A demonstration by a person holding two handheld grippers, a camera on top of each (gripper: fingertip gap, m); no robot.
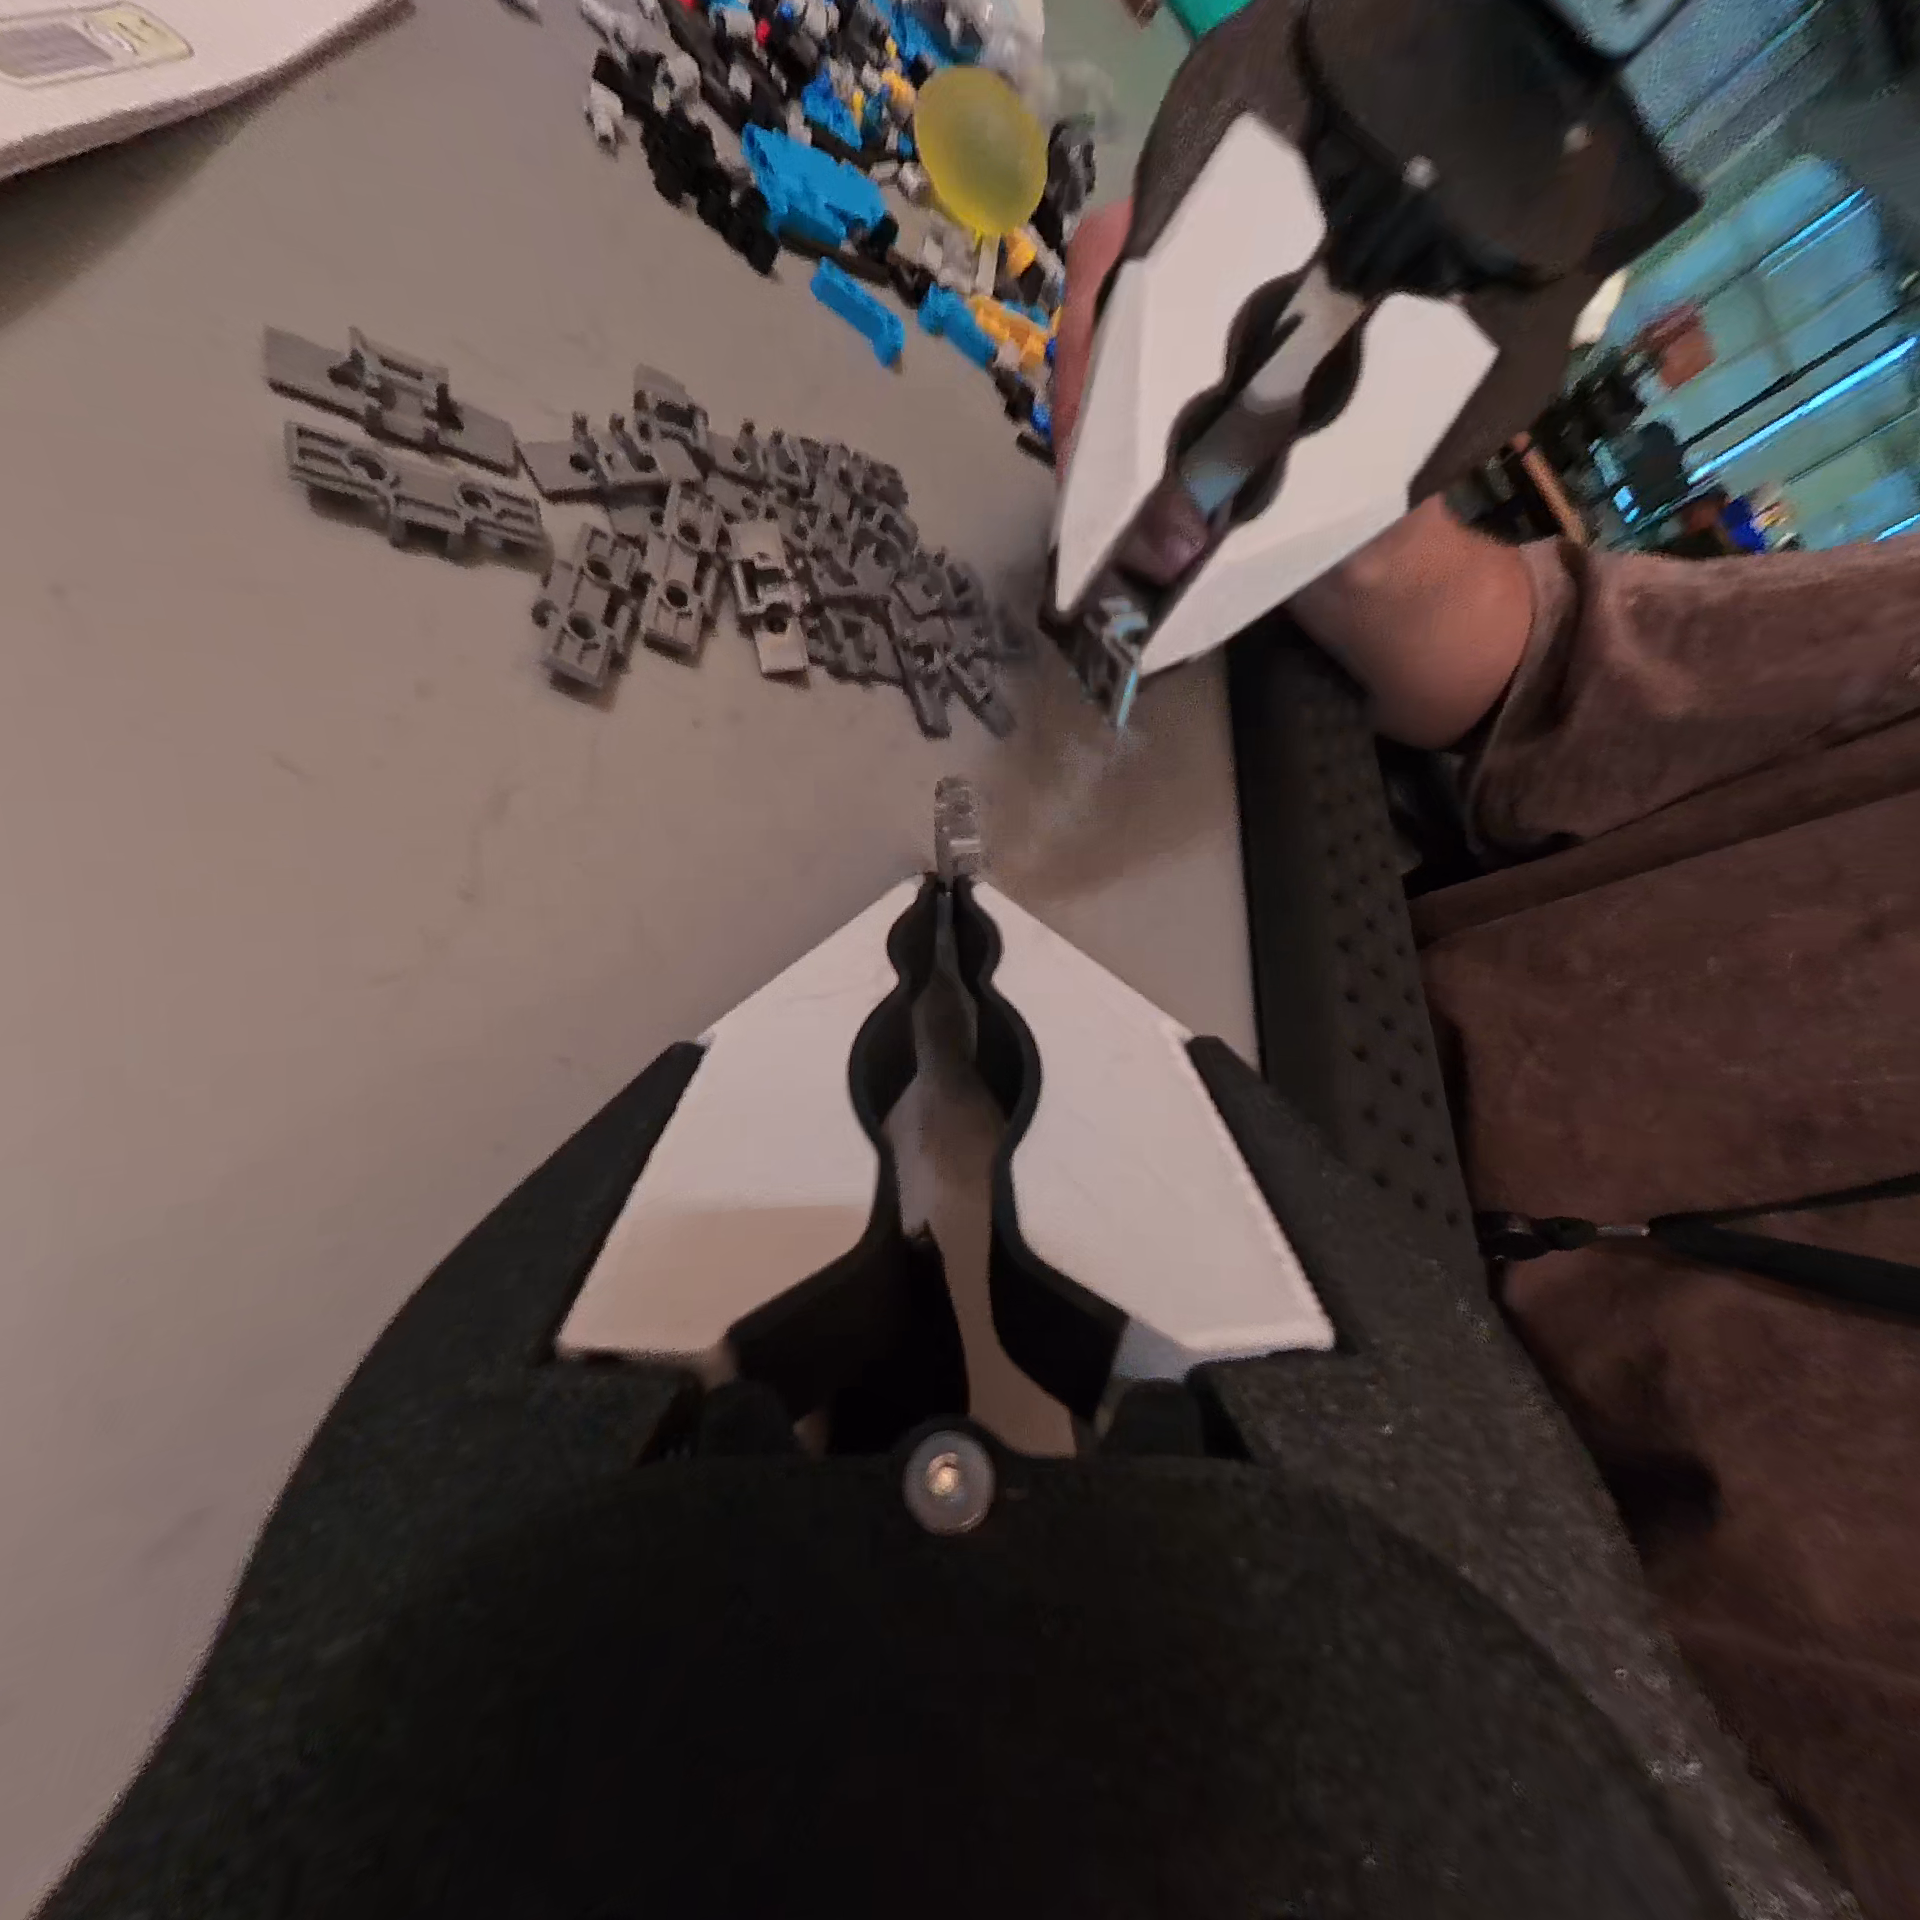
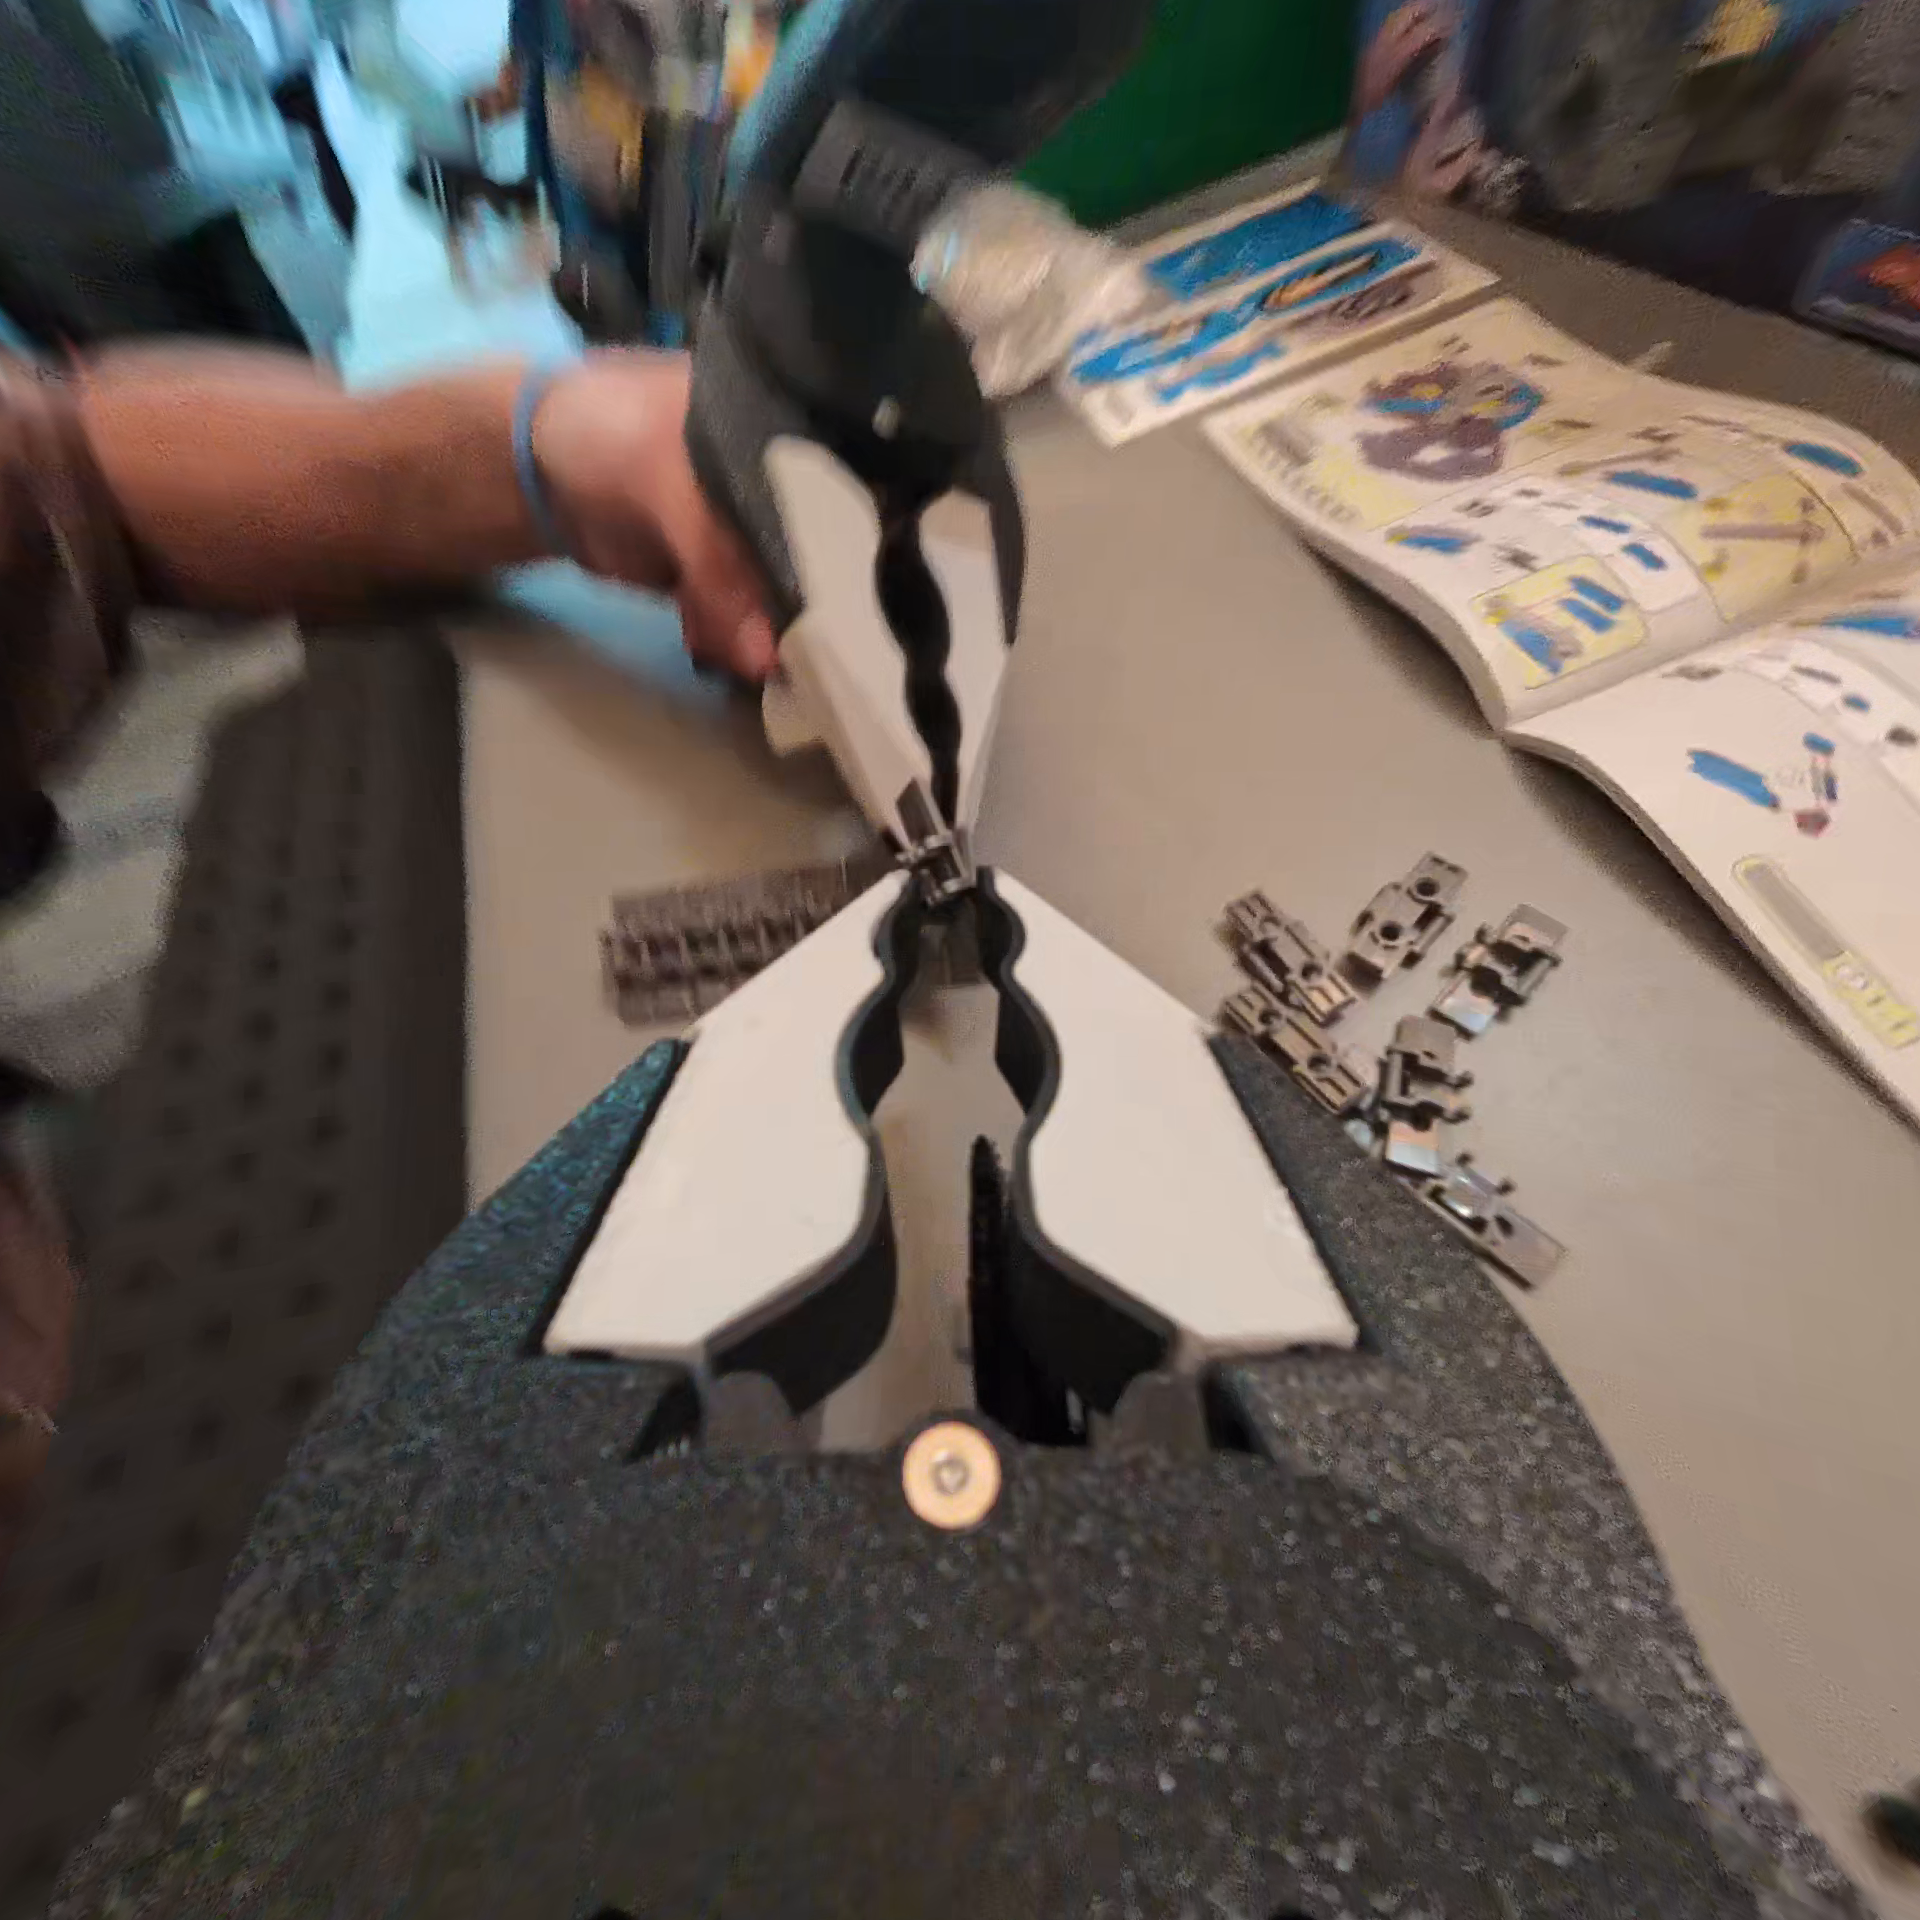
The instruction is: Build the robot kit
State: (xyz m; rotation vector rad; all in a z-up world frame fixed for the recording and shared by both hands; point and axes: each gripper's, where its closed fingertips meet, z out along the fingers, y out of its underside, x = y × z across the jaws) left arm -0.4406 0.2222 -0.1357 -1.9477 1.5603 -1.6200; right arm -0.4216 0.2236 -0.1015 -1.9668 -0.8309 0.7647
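Observation:
My left gripper (image 1: 948, 883) is shut on a small grey link piece (image 1: 956, 831) that sticks out past its tips, just above the grey table (image 1: 312, 935). My right gripper (image 2: 940, 878) is shut on another small grey link piece (image 2: 943, 883). The two grippers point at each other. In the right wrist view the left gripper (image 2: 923, 821) comes in from above and the two pieces look to meet. In the left wrist view the right gripper (image 1: 1103, 636) and its piece (image 1: 1112, 649) stand a short gap away, up and to the right. Both views are blurred.
A pile of loose grey link pieces (image 1: 727, 551) lies ahead of the left gripper, with a heap of blue, black and yellow bricks (image 1: 821, 177) and a yellow translucent disc (image 1: 980, 145) behind. A joined grey chain (image 2: 727, 935), more loose links (image 2: 1392, 1018) and open instruction booklets (image 2: 1558, 520) lie on the table. A black perforated mat (image 1: 1340, 883) runs along the edge. My right fingertips sit around 4 centimetres from my left ones.

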